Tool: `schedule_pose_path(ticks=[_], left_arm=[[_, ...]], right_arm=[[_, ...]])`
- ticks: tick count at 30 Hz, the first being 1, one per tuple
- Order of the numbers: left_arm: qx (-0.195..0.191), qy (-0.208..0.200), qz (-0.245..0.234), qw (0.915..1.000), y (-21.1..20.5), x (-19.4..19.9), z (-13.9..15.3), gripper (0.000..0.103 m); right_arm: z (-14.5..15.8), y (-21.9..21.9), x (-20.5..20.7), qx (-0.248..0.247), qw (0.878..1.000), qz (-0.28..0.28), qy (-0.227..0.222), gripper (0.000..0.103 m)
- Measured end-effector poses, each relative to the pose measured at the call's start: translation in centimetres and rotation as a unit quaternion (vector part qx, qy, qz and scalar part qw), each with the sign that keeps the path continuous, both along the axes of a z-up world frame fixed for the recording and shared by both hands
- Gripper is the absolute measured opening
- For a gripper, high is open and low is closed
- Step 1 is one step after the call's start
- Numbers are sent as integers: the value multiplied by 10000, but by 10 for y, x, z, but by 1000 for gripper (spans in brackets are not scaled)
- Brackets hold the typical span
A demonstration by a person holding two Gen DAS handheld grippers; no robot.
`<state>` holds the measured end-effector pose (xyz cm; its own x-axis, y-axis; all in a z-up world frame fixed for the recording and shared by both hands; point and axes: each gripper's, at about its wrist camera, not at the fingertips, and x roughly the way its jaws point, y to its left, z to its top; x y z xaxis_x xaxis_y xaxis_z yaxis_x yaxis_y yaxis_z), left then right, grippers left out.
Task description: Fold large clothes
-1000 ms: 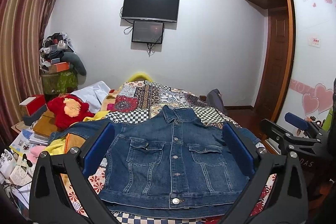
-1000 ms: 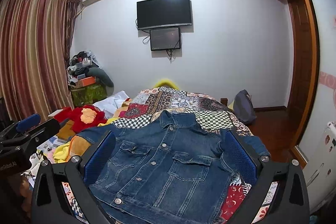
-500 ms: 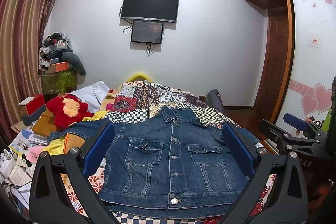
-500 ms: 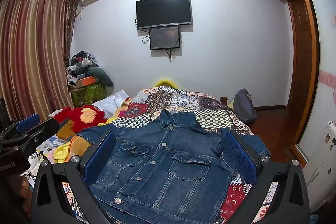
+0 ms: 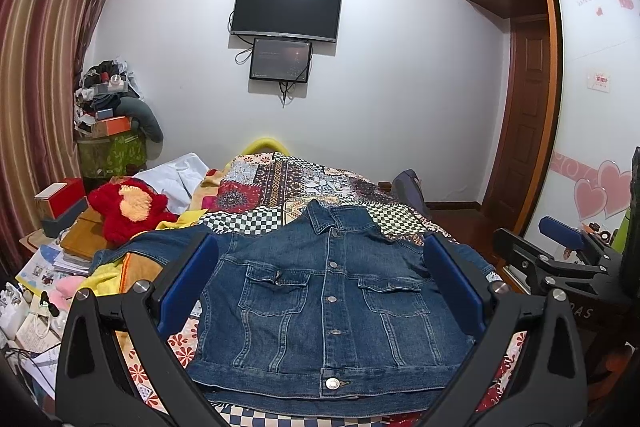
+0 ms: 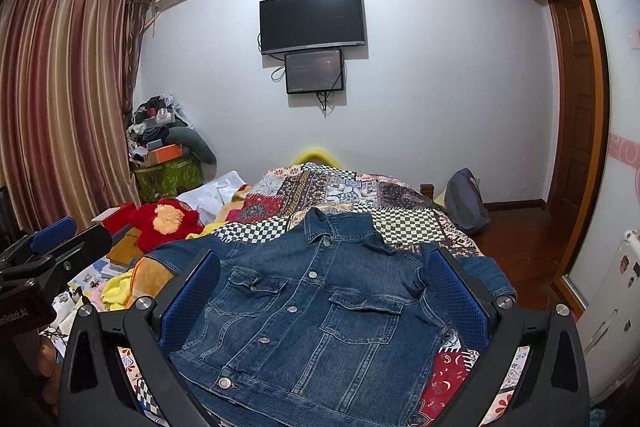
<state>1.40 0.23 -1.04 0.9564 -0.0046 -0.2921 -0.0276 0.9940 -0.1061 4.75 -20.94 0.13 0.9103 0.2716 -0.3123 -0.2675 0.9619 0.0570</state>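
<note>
1. We are judging the denim jacket (image 5: 328, 291) as heavy, stiff cloth that is holding creases yet slipping little; the shoulder seams and the hem corners are looking like the best places to pinch.
2. It is lying face up, buttoned and spread flat on the near end of the bed (image 5: 280, 175), collar pointing far.
3. Our left tongs (image 5: 320, 279) and right tongs (image 6: 324, 291) are hovering apart above it, gripping nothing.
</note>
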Motion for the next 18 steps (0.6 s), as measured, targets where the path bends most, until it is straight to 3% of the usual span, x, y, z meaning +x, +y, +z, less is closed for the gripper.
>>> schedule_pose_path(ticks=[10, 18], left_arm=[[-101, 44, -4, 9999, 9, 10, -9, 103], [-268, 423, 351, 9981, 55, 59, -34, 103]], right_arm=[[-15, 13, 14, -112, 9998, 5, 133, 103], [-34, 48, 80, -413, 9971, 15, 639, 103]])
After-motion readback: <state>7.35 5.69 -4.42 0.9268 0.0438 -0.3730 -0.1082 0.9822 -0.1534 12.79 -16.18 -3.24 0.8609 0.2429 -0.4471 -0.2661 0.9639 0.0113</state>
